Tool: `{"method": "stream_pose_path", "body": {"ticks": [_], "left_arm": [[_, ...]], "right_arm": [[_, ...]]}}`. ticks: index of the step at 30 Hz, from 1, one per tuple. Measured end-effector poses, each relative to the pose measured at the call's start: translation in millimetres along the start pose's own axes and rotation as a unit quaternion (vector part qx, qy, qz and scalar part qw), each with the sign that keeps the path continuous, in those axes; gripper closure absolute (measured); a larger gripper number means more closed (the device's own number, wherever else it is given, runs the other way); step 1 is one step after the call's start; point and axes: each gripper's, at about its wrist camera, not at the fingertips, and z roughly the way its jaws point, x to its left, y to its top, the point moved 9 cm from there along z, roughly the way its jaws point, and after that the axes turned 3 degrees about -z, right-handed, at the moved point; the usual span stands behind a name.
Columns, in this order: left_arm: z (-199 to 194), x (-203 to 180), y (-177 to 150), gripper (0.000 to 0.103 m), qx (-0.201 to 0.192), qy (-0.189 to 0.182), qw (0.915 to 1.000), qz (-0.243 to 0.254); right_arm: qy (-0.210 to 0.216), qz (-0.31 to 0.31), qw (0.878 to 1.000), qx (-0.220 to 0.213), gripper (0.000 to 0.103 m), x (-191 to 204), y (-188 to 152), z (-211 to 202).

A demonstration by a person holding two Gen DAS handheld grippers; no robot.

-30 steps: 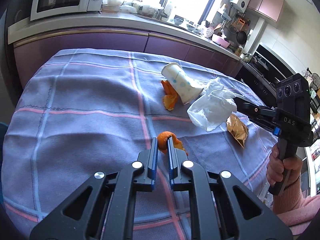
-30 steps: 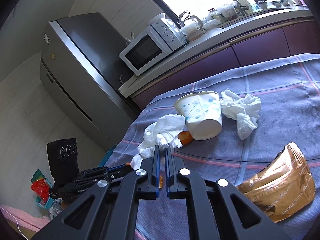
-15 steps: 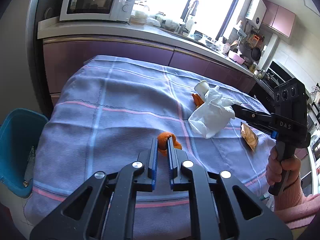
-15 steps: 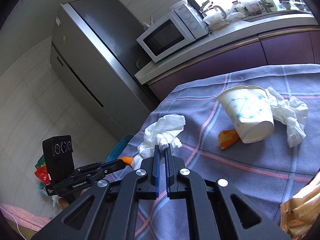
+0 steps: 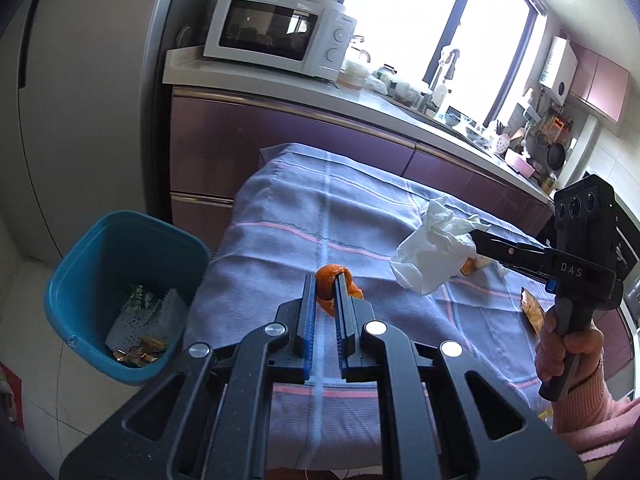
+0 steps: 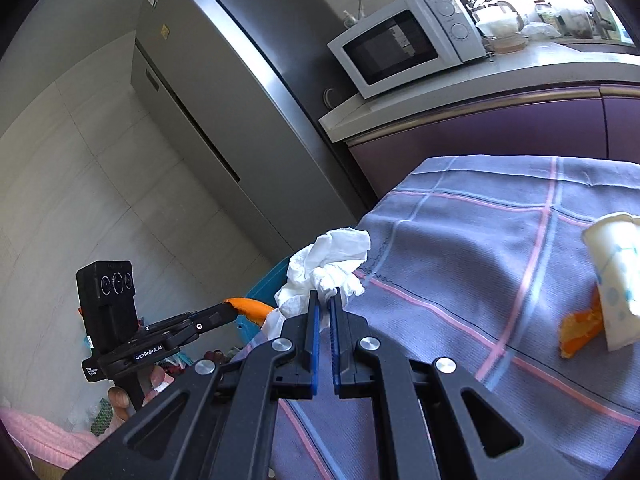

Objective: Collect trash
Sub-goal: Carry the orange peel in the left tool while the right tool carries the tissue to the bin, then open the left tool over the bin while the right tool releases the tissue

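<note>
- Presently, left hand-held gripper (image 5: pixel 325 280) is clenched on a curl of orange peel (image 5: pixel 334 285), carried above the near edge of the surface (image 5: pixel 288 248), which wears a lilac checked cloth.
- Right hand-held gripper (image 6: pixel 324 298) is clamped on a crumpled white tissue (image 6: pixel 326 264); tissue hangs clear of the cloth, near the surface's corner.
- Teal bin (image 5: pixel 80 280) stands on the floor just beside the surface's corner, left of the left gripper in its own view. Scraps and wrappers lie in its bottom.
- Seen from the right wrist, the peel shows as an orange tip at the end of the left gripper's fingers, with the bin's rim behind it.
- On the cloth: a tipped paper cup (image 6: pixel 616 280) with blue dots, another piece of orange peel (image 6: pixel 580 330) touching its base, and a gold snack wrapper (image 5: pixel 532 308) near the right hand (image 5: pixel 568 344).
- Pink sleeve covers the right wrist.
- Background: white microwave (image 5: pixel 276 32) on the kitchen counter, grey refrigerator (image 6: pixel 224 92) beside it.
</note>
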Motion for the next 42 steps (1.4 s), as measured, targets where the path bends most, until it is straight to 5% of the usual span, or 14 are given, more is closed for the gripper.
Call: {"method": "stream_pose_path", "body": {"ticks": [15,42], "left_arm": [[-43,103,18,0.094,-0.042,0.093,0.9934,-0.052],[6,207,-18,0.093,0.016,0.178,0.9771,-0.115]], "right_arm": [[0.033,-0.047,0.997,0.053,0.099,50,15,80],[0.006,-0.101,0.98,0.172,0.098,83,-15,207]]}}
